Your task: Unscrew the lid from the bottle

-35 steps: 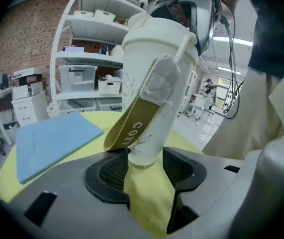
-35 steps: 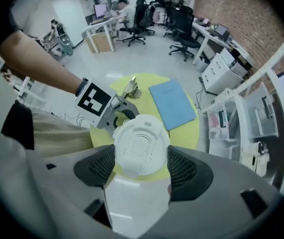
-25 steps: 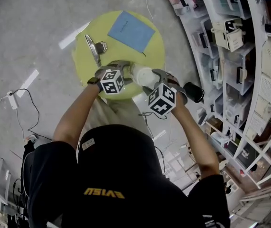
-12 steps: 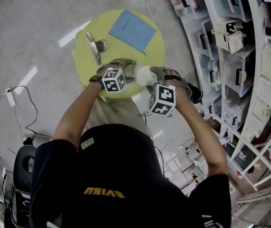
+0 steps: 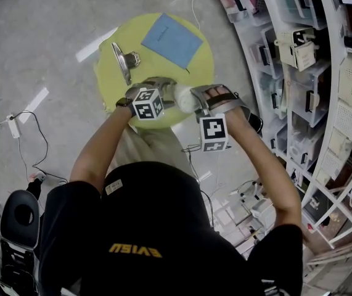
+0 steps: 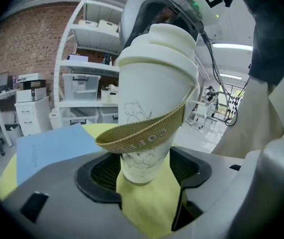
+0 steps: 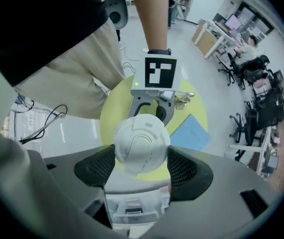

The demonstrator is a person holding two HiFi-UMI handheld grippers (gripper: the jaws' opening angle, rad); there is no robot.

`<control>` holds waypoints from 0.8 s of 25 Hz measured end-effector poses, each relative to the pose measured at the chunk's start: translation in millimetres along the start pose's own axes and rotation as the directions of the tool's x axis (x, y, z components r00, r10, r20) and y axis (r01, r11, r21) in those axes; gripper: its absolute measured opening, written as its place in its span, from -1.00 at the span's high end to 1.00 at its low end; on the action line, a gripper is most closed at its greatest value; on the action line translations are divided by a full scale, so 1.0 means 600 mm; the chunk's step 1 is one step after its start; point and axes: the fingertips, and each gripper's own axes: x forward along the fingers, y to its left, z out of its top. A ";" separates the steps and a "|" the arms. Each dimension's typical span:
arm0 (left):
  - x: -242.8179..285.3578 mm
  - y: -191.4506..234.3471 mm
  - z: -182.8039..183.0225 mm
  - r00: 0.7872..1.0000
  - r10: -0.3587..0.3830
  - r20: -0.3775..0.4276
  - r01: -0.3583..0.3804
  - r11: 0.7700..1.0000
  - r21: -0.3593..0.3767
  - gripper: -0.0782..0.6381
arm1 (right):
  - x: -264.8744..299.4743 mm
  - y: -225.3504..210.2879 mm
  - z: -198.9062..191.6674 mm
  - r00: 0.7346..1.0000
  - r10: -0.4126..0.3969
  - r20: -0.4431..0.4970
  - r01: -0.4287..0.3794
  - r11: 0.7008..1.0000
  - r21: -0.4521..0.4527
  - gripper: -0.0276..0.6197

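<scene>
A white bottle (image 5: 185,97) lies sideways in the air over the near edge of the round yellow table (image 5: 197,63). My left gripper (image 6: 144,176) is shut on the bottle (image 6: 151,113) at its narrow base. A woven tan strap (image 6: 142,136) hangs round the body. The domed white lid (image 6: 161,46) points away from it. My right gripper (image 7: 142,164) is shut on the lid (image 7: 142,142), one pad on each side. In the head view the left gripper (image 5: 165,96) and right gripper (image 5: 198,100) face each other along the bottle.
A blue sheet (image 5: 171,39) and a metal clip (image 5: 123,60) lie on the far part of the table. A black object (image 5: 257,122) sits beyond my right hand. Shelves with white bins (image 5: 305,73) stand at the right. Cables and a black chair (image 5: 15,221) are on the floor at the left.
My right gripper has rolled about the bottle's axis on the lid, and its marker cube has swung round toward me. The left gripper and the bottle's body have stayed in place.
</scene>
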 end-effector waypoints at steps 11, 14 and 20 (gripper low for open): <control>0.005 0.001 0.002 1.000 0.001 0.000 -0.001 1.000 0.005 -0.11 | 0.001 0.003 -0.011 0.996 -0.063 -0.059 0.028 0.882 -0.471 -0.09; 0.006 0.002 0.001 1.000 0.006 -0.004 -0.006 1.000 0.009 -0.11 | -0.002 0.008 -0.017 0.993 -0.071 -0.095 -0.003 0.782 -0.623 -0.09; -0.001 0.003 0.002 0.999 0.034 -0.005 -0.034 0.999 -0.022 -0.10 | -0.014 0.005 -0.012 0.992 -0.093 -0.083 0.002 0.676 -0.737 -0.09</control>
